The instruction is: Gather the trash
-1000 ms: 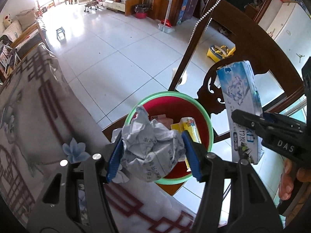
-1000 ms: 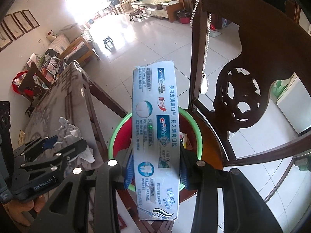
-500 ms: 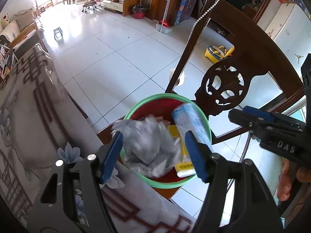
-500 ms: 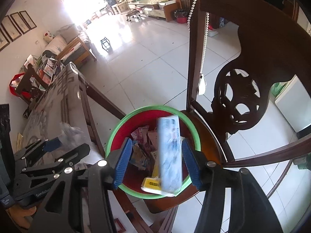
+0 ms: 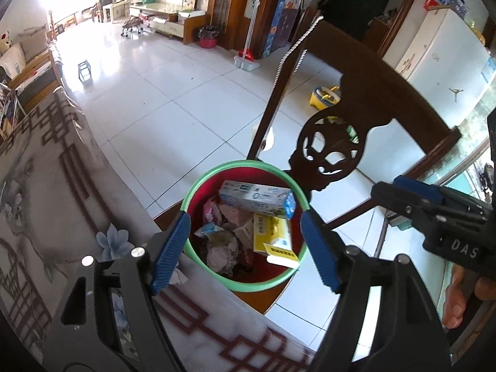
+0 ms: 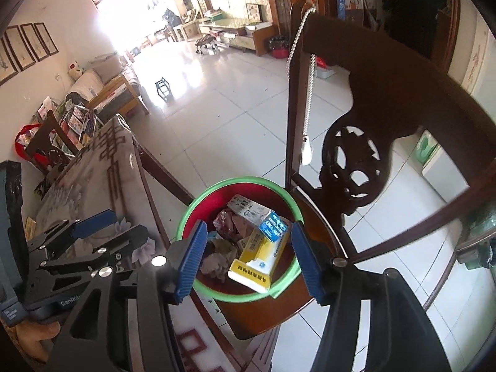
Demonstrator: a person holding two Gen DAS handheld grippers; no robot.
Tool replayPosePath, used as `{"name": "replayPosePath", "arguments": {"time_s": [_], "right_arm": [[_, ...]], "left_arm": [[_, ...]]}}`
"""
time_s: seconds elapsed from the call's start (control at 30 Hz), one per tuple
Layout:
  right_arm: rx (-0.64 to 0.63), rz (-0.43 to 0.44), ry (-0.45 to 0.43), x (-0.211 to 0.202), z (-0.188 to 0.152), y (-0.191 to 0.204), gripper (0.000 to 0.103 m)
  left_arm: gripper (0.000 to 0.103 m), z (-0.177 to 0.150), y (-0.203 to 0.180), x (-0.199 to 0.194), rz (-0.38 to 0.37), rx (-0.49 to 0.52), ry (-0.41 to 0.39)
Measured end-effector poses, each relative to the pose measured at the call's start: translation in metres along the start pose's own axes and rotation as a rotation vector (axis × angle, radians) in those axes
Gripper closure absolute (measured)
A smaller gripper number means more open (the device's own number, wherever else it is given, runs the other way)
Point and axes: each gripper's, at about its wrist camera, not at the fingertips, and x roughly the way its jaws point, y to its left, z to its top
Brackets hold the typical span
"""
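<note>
Both pairs of tongs hang over the bin, pads apart and gripping nothing: left tongs (image 5: 245, 248) wide, right tongs (image 6: 248, 260) less so, jaws of each just parted further, nothing between them.

Round red plastic bin with a green rim (image 5: 198, 183) perched on the dark wooden chair seat (image 6: 263, 313), hard against the edge of the worktop under a grey patterned cloth (image 5: 46, 186). Inside: long white-and-blue toothpaste carton (image 5: 254, 197) lying across the top toward 12 o'clock, yellow-and-white box (image 5: 272, 232) leaning at 4 o'clock with a corner poking over the rim, crumpled grey paper wad (image 5: 220, 252) low at 6 o'clock among other scraps.

Risks from here:
- Bin filling up; long carton resting high, likely to slide out if another piece lands on it.
- Yellow box overhanging the rim, easily flicked to the floor by a passing pad.
- Bin on a chair seat rather than the floor; a knock from either tongs could tip or shove it off.
- Carved chair back (image 6: 356, 167) close at 2 o'clock, a likely snag for the right tongs.
- Both tongs crowded over one spot; clash possible on withdrawal.
</note>
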Motion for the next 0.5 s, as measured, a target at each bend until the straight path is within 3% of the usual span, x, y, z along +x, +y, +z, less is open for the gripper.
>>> {"name": "replayPosePath", "arguments": {"time_s": [0.5], "right_arm": [[-0.01,-0.042,-0.082,-0.079,-0.069,0.054,0.043]], "left_arm": [[0.031,-0.054,0.001,-0.094,-0.049,0.046,-0.109]]}}
